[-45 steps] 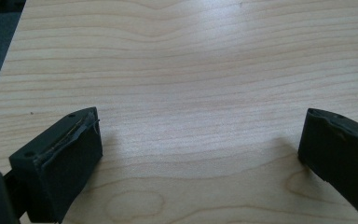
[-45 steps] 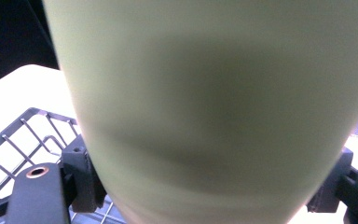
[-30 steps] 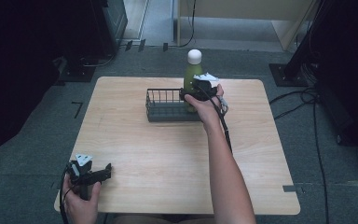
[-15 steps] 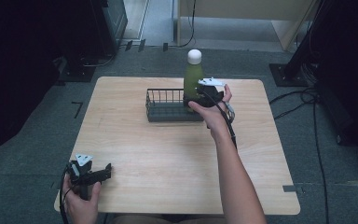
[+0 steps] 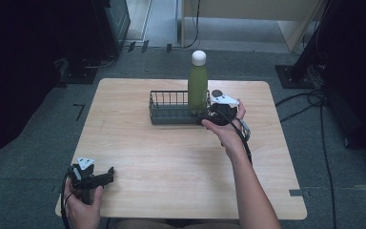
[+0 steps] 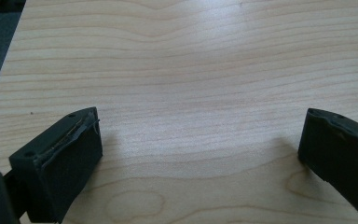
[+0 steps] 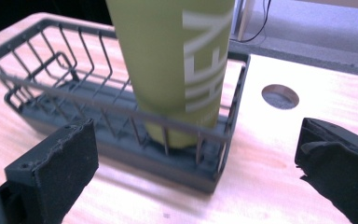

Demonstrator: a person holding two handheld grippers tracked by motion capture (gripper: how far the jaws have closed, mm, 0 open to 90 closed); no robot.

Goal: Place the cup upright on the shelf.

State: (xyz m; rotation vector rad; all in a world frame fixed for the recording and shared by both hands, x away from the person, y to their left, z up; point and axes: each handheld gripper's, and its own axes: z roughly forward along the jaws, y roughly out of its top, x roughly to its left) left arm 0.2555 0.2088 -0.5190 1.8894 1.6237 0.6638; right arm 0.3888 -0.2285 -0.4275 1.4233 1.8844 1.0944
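Observation:
A green bottle [image 5: 198, 86] with a white cap stands upright in the right end of a dark wire basket [image 5: 169, 113] at the back of the wooden table [image 5: 171, 157]. My right gripper [image 5: 204, 118] sits just in front of the basket's right end. It is open; its jaws have just been opening and nothing is between them. In the right gripper view the bottle [image 7: 177, 60] stands behind the basket [image 7: 74, 88] wires, beyond the right gripper [image 7: 196, 158]. My left gripper [image 5: 106, 175] rests open at the front left corner, with bare wood between the jaws of the left gripper [image 6: 198, 149].
A round hole [image 5: 217, 92] in the tabletop lies just right of the basket, also visible as the hole [image 7: 280, 96] in the right gripper view. Cables and dark equipment stands sit on the floor around the table. The left part of the basket holds nothing.
My right gripper has drawn back from the bottle toward the near side of the table, and the bottle stays standing in the basket. The left gripper has not moved.

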